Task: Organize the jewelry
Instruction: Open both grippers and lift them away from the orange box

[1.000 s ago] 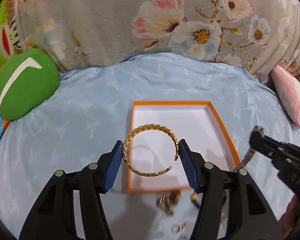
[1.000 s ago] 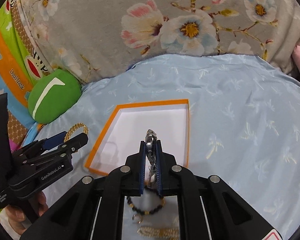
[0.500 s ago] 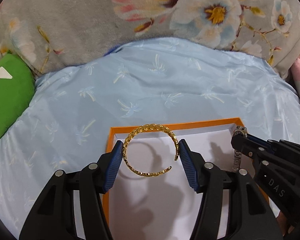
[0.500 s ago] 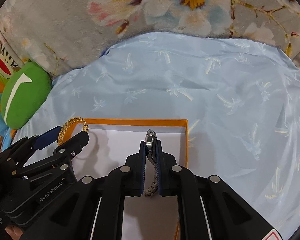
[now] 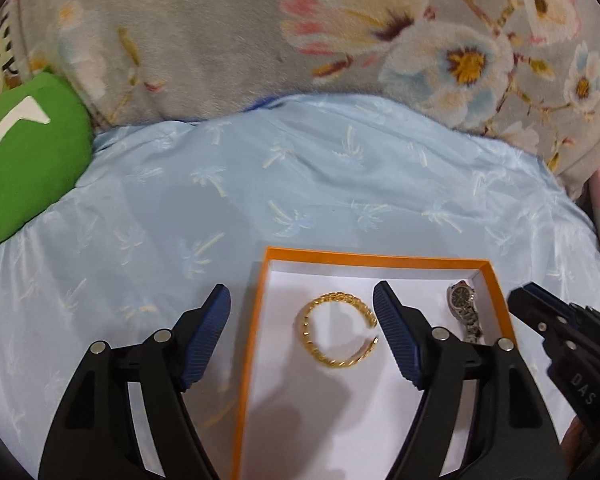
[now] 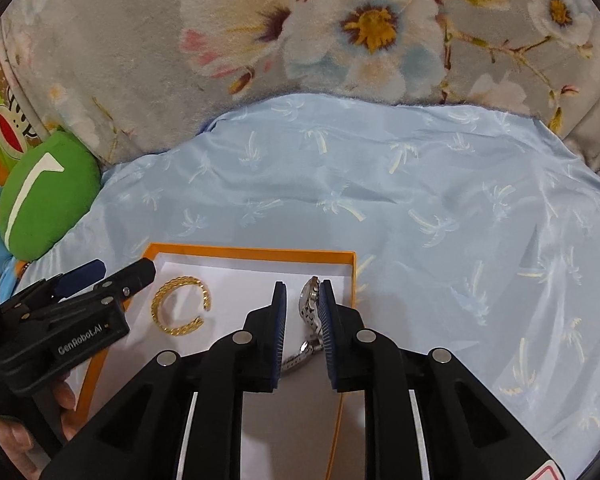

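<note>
Across the back, a grey floral blanket (image 5: 220,40) is filling the top of both views, its edges running out of frame. Below it we are working over a pale blue sheet (image 5: 340,184) printed with palms. At far left a green cushion (image 6: 44,196) is lying partly cut off by the lens rim, with a bit of cartoon-printed fabric beyond it too clipped to read.

On the sheet an orange box (image 5: 374,258) with a white floor is sitting; its near end is passing under our grippers, so we are not seeing the whole of it.

We are holding the left gripper (image 5: 302,338) spread wide, one finger outside the box's left wall and the other above the floor, gripping nothing. Between them, lying flat on the white floor, is the gold bangle (image 5: 338,330), its gap facing right.

We are holding the right gripper (image 6: 302,312) parted a little. The watch (image 6: 312,304) is lying in the box's right corner, its case up against the right pad; whether the pad is touching it or only overlapping it in view, we cannot tell. Its band is trailing back under the fingers, mostly hidden. The dial is too small to read.
</note>
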Available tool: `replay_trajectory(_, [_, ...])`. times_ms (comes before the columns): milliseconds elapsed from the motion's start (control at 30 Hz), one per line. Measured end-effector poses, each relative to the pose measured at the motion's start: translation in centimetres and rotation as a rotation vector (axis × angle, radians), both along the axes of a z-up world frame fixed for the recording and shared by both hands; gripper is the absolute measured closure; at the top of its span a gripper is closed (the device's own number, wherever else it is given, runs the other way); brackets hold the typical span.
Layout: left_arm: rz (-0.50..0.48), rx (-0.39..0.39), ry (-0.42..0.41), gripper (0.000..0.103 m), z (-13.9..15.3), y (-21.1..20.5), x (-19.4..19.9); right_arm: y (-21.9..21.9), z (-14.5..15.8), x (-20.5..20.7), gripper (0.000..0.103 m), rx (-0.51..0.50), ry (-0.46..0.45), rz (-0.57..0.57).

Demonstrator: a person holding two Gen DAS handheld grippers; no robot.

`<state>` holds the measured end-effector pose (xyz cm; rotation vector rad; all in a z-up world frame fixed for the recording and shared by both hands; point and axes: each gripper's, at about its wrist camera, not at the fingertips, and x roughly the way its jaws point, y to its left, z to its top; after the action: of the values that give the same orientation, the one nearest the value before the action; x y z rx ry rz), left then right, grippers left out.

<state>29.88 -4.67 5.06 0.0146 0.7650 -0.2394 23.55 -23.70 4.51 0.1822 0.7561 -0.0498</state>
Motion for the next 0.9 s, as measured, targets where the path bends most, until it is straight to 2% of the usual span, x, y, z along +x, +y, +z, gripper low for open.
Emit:
replay_trajectory(133, [0.009,-0.014,-0.039,0.032,1.5,2.9,-4.2,0.2,1.3,-5.8,0.080,-0.025,-0.037,0.002])
replay_trajectory(233, [0.012,-0.032,-0.040,0.032,1.9,5.0,-7.8,0.3,1.1,-10.2,0.078,-0.033,-0.038,-0.010])
replay_trajectory(333, [0.011,-0.049,-0.025,0.032,1.5,6.6,-11.4,0.9,0.1,-14.5,0.076,-0.051,-0.023,-0.020])
replay_trajectory(500, [0.011,-0.043,-0.003,0.032,-0.1,8.0,-16.5,2.1,-2.3,-20.1,0.075,-0.002,0.025,-0.018])
replay_trajectory(700, [-0.011,-0.048,0.055,0.032,-3.1,8.3,-21.4,4.1,-4.7,-23.7,0.075,0.009,0.074,-0.008])
replay_trajectory(900, [-0.018,-0.054,0.067,0.032,-4.5,8.1,-23.8,5.1,-5.5,-24.6,0.075,0.028,0.086,0.001])
